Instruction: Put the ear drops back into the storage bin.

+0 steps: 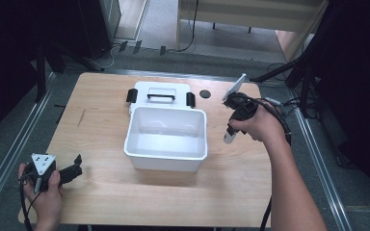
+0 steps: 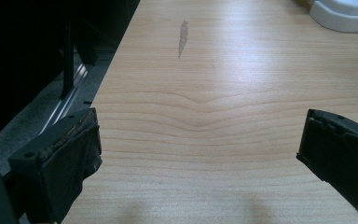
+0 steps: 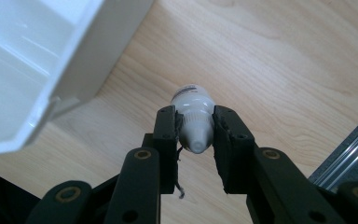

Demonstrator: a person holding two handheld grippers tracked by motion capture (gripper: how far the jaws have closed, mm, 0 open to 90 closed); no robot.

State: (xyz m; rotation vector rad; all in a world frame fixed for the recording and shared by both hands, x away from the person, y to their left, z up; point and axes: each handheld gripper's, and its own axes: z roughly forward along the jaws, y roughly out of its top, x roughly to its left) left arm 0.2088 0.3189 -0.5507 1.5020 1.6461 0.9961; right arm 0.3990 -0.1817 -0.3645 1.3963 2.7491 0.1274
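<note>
A white plastic box (image 1: 166,154) stands open in the middle of the wooden table (image 1: 106,192), its lid (image 1: 160,94) with a black handle lying behind it. My right gripper (image 1: 229,131) hangs just right of the box, jaws pointing down, shut on a small white bottle (image 3: 194,116) held above the tabletop. The bottle (image 1: 229,136) pokes out below the hand. The box's rim (image 3: 70,56) is at the upper left in the right gripper view. My left gripper (image 1: 77,166) rests at the table's front left, open, with bare wood between its pads (image 2: 72,154).
A small black round cap (image 1: 204,93) lies on the table behind the box, right of the lid. A grey streak (image 2: 182,37) marks the wood left of the box. Metal rails (image 1: 9,149) and dark stands flank the table.
</note>
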